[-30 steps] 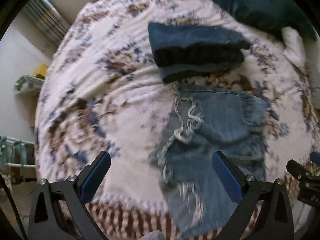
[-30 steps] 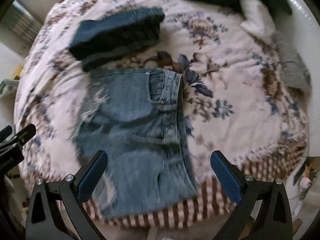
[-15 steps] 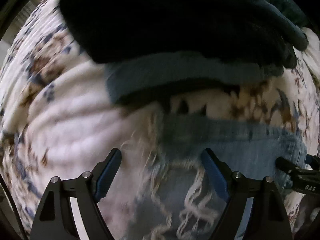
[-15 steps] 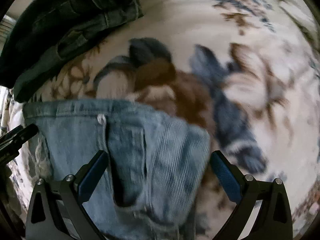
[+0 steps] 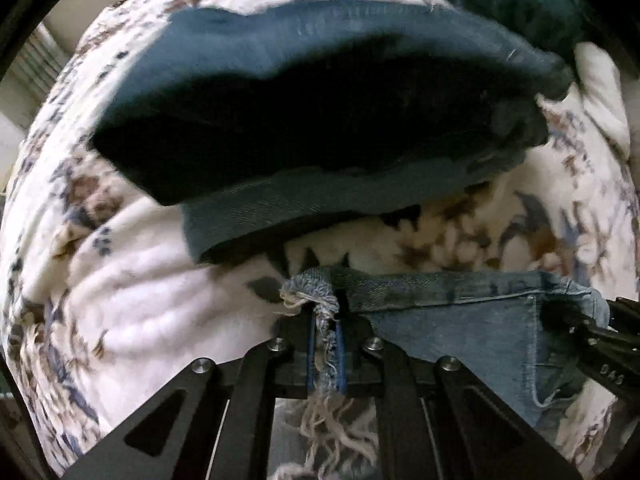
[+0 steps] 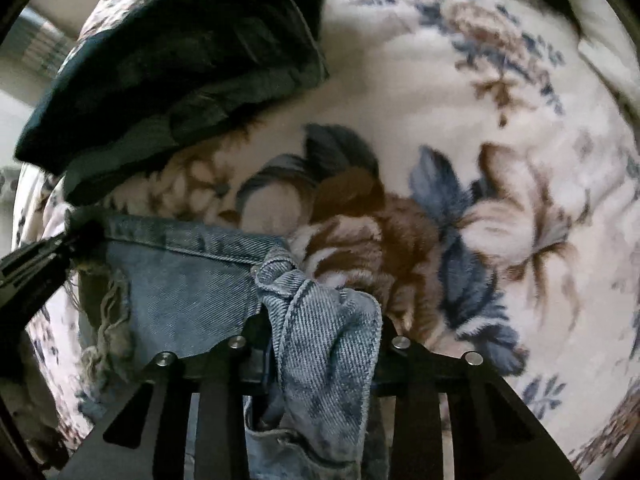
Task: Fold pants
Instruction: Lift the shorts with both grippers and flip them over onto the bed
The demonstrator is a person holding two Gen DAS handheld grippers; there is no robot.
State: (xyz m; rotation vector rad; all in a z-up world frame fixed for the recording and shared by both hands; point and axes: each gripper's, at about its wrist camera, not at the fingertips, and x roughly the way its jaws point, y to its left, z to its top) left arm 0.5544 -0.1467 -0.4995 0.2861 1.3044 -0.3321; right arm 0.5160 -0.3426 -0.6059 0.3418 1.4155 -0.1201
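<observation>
While both grippers pinch the far edge: the fold is just starting.
Left gripper [image 5: 325, 354]: squeezed tight on the frayed corner of the light blue pants [image 5: 460, 328].
Pants: lying on the flowery bed blanket [image 5: 132, 280], just in front of a stack of dark folded jeans [image 5: 320, 120].
Right gripper [image 6: 320, 344]: squeezed tight on a bunched corner of the same pants.
Step now: I think it is grabbing the two far corners.
Next move: probably lift both corners together and bring them back over the near half, keeping the edge straight.
</observation>
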